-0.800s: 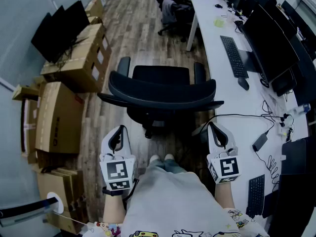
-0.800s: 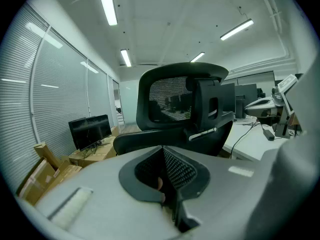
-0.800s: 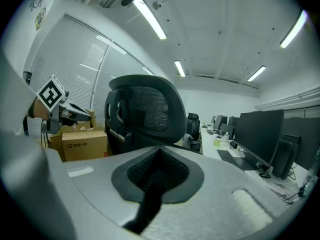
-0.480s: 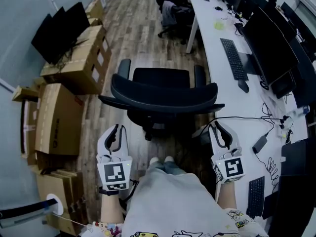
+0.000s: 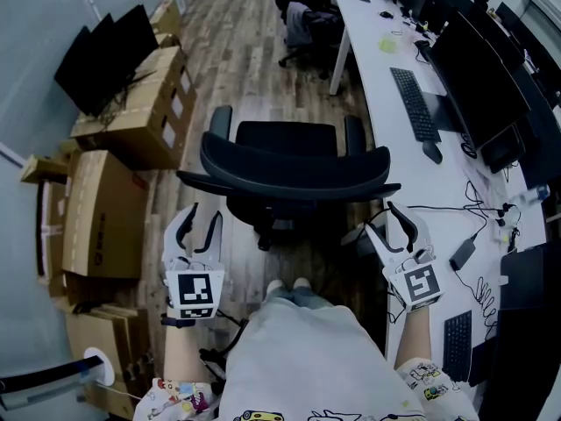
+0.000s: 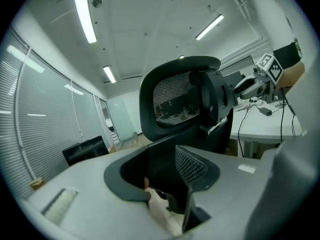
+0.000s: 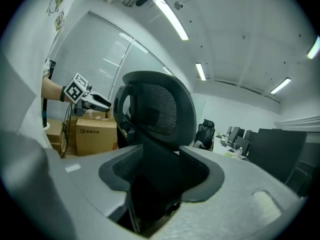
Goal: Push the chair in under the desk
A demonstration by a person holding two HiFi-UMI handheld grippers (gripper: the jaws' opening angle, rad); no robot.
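A black office chair [image 5: 294,169] stands on the wood floor to the left of the long white desk [image 5: 386,139], its curved backrest toward me. My left gripper [image 5: 197,226] hangs open behind the backrest's left end, apart from it. My right gripper [image 5: 390,224] is open behind the right end, close to the desk edge, also not touching. In the left gripper view the mesh backrest [image 6: 180,96] rises beyond the open jaws [image 6: 165,169], with nothing between them. The right gripper view shows the same backrest [image 7: 155,109] past its open, empty jaws [image 7: 160,171].
Cardboard boxes [image 5: 105,209] and flat screens [image 5: 110,46] line the left wall. Monitors [image 5: 478,77], a keyboard [image 5: 412,99] and cables [image 5: 478,213] lie on the desk. A second dark chair [image 5: 307,16] stands farther along the desk. My legs are right behind the chair base.
Both grippers have drifted outward, the left one to the left and a bit lower, the right one to the right. The left jaws look wider apart. The chair has hardly moved.
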